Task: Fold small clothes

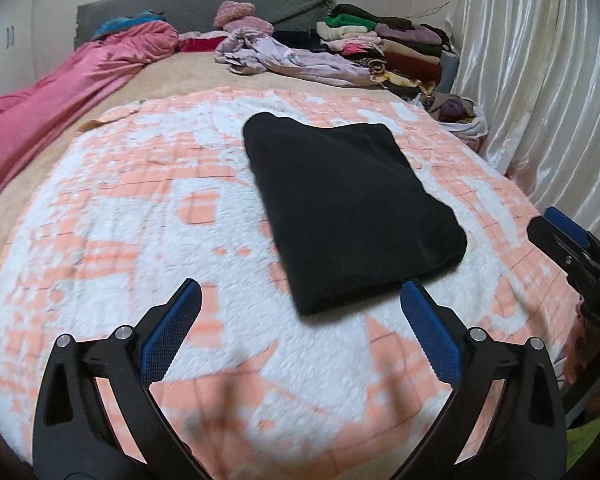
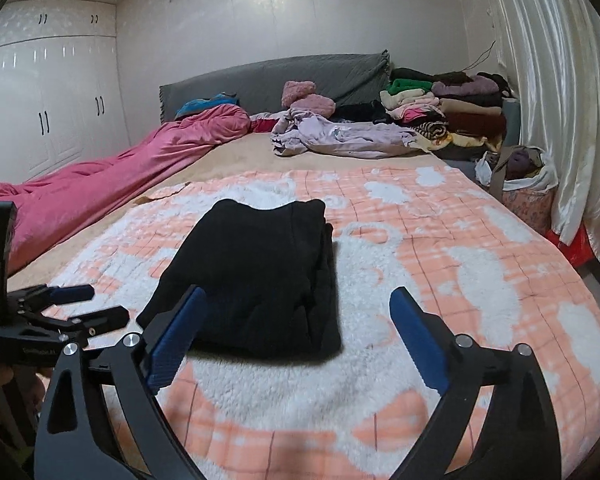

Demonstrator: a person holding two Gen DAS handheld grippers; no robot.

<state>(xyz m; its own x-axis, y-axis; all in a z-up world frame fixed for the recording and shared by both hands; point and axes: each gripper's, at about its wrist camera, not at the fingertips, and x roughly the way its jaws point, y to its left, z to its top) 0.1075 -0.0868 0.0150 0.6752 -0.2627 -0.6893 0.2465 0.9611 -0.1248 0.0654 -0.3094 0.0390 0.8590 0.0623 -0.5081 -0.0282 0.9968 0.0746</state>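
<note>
Left wrist view first: we are holding the left claw [image 1: 300, 300] spread wide, its blue pads [image 1: 172, 332] gripping nothing and hovering over the fluffy peach-and-white blanket [image 1: 120, 220] that is covering the near part of the bed. Just beyond the tips, the folded black garment [image 1: 348, 208] is lying flat on that blanket as a neat rectangle, its near edge sitting between the two fingers in the picture but clear of both pads. At the right edge of this view we are seeing the right claw [image 1: 560, 232], also over the blanket beside the garment. From the right wrist view, the right claw [image 2: 298, 304] is likewise standing wide apart and empty, with the black garment [image 2: 256, 276] just ahead and to its left, stacked layers showing along its right side, and the left claw [image 2: 88, 304] is showing at the left edge. Farther back, a pink duvet [image 2: 112, 184] is stretching along the left side of the bed, a crumpled lilac garment [image 2: 340, 136] is lying on the tan sheet, and a pile of folded clothes [image 2: 444, 112] is sitting against the grey headboard [image 2: 268, 76], beside the white curtain [image 2: 556, 80].
</note>
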